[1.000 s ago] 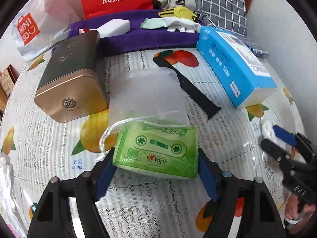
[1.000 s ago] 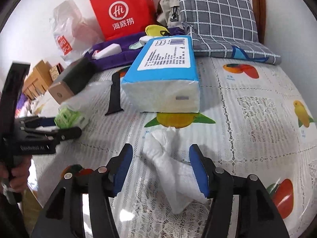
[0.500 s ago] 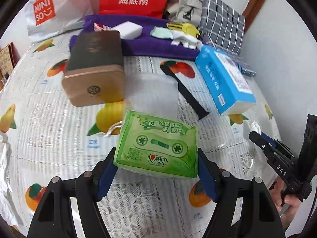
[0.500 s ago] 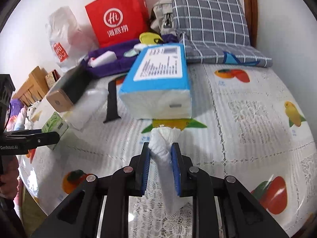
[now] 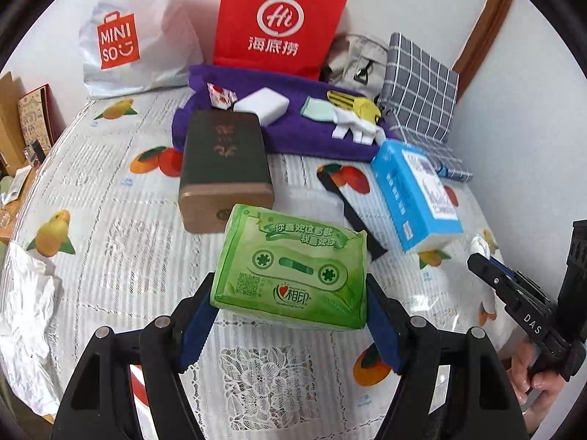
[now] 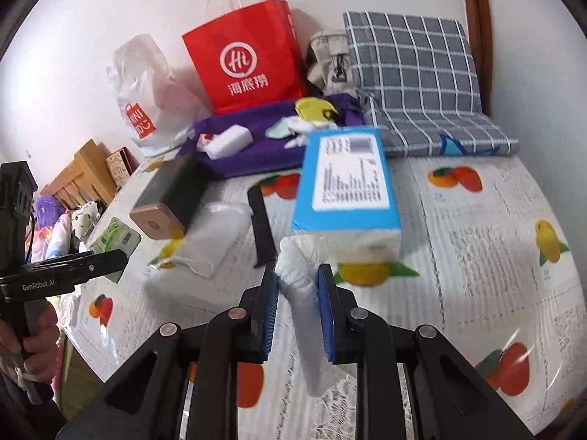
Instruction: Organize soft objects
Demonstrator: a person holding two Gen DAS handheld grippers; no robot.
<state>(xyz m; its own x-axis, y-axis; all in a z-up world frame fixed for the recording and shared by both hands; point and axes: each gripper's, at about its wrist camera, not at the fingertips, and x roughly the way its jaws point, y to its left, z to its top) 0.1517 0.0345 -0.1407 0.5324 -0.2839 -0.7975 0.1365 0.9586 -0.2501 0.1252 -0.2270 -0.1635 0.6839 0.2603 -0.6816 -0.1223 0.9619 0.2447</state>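
Note:
My left gripper (image 5: 290, 293) is shut on a green tissue pack (image 5: 293, 267) and holds it above the table. My right gripper (image 6: 297, 286) is shut on a crumpled white tissue (image 6: 299, 267), lifted off the table; the tissue also shows in the left wrist view (image 5: 480, 245). A purple towel (image 5: 293, 135) lies at the back with a white sponge (image 5: 262, 104), a mint cloth (image 5: 317, 108) and a yellow glove (image 5: 357, 104) on it. A clear drawstring pouch (image 6: 216, 238) lies on the table.
A dark tin box (image 5: 223, 168), a blue tissue box (image 5: 414, 194) and a black strap (image 5: 357, 212) lie mid-table. A red paper bag (image 5: 279, 22), a white Miniso bag (image 5: 128, 36) and a checked cushion (image 6: 414, 69) stand at the back. Crumpled paper (image 5: 25, 293) sits left.
My left gripper has lifted the green pack out of the clear pouch and up. My right gripper closed on the white tissue and raised it.

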